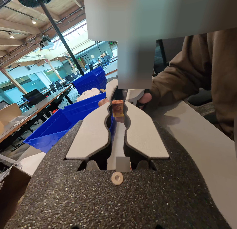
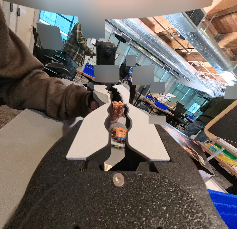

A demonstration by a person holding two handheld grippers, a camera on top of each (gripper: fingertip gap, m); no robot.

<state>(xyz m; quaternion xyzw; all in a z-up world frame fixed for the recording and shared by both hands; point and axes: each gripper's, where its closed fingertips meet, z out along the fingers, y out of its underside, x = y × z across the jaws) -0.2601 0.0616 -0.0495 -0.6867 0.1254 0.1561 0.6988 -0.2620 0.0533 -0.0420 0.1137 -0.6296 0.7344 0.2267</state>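
Observation:
A small orange-brown toy brick point(image 1: 117, 108) is pinched at the tips of my left gripper point(image 1: 117, 107), whose jaws stand narrow against its sides. My right gripper point(image 2: 117, 109) meets it tip to tip, and its jaws close on the same brick point(image 2: 117, 109), whose studded side shows here. The right gripper's fingertips point(image 1: 133, 94) sit just behind the brick in the left wrist view. The left gripper's fingertips point(image 2: 101, 96) do the same in the right wrist view. A hand in a brown sleeve point(image 2: 53, 94) holds the left gripper.
Blue bins point(image 1: 57, 130) stand left of the grey table point(image 1: 192, 133), with a stack of them point(image 1: 92, 80) behind. A brown brick model point(image 2: 119, 135) stands on the table below my right fingers. A dark printed box point(image 2: 192, 149) and a wood-framed board point(image 2: 224, 126) lie to the right. People stand behind. My two grippers' fingertips are within a few centimetres of each other.

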